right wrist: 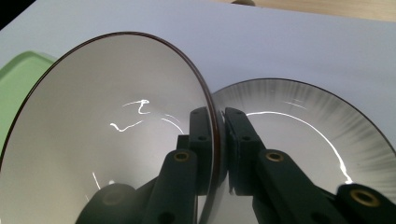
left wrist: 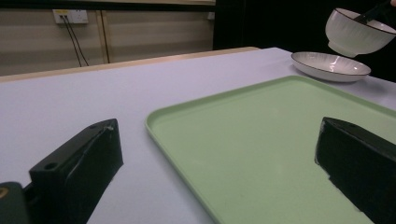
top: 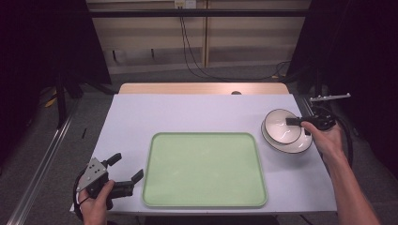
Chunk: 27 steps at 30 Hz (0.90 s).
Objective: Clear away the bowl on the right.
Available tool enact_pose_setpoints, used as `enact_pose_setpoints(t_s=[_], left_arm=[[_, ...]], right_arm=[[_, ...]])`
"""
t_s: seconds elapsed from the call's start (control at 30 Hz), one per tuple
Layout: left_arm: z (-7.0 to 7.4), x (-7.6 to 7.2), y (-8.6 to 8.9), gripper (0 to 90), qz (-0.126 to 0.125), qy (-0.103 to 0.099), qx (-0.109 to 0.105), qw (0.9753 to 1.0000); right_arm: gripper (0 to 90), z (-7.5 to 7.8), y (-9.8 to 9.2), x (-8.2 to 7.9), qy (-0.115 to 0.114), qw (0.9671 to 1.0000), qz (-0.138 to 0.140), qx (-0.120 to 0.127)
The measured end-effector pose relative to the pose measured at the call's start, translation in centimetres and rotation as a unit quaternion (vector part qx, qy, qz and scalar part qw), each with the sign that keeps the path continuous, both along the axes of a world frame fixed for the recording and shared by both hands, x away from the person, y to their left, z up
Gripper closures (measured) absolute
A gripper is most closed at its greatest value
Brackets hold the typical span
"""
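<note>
White bowl (top: 281,126): lifted clear of the plate (top: 300,145), just above it, at the right side of the table (top: 197,110).
Right gripper (top: 305,125): clenched on the bowl's rim — one jaw inside the wall, one outside.
Green tray (top: 204,169): lies to the left of the bowl, at the table's middle, empty.
Direction of the likely move: from the bowl leftward and toward the person — my judgement only.
Left gripper (top: 126,168): released, jaws wide apart, resting beside the tray's left edge, well apart from the bowl.
Nearer hand: the right one.
</note>
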<state>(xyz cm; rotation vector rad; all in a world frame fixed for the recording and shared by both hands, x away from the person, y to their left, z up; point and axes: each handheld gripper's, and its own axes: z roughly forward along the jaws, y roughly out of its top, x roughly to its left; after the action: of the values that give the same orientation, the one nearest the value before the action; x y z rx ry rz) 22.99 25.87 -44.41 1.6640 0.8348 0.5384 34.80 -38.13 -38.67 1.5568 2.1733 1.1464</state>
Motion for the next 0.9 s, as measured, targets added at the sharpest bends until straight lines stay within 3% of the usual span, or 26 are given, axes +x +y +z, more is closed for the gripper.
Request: enact_pose_setpoints(t_s=[0.43, 0.6, 0.9], left_arm=[[-0.1, 0.1, -0.1, 0.8, 0.003, 0.003, 0.003, 1.0], [-0.1, 0.3, -0.3, 0.8, 0.0, 0.005, 0.002, 1.0], [-0.1, 0.3, -0.2, 0.8, 0.002, 0.005, 0.003, 1.0]], right_arm=[[82.3, 0.6, 3.5, 0.3, 0.0, 0.9985, 0.054, -0.008], [82.3, 0.7, 4.6, 0.6, 0.005, 0.998, 0.063, -0.007], [82.3, 0.3, 7.2, 2.1, 0.019, 0.996, 0.087, -0.006]])
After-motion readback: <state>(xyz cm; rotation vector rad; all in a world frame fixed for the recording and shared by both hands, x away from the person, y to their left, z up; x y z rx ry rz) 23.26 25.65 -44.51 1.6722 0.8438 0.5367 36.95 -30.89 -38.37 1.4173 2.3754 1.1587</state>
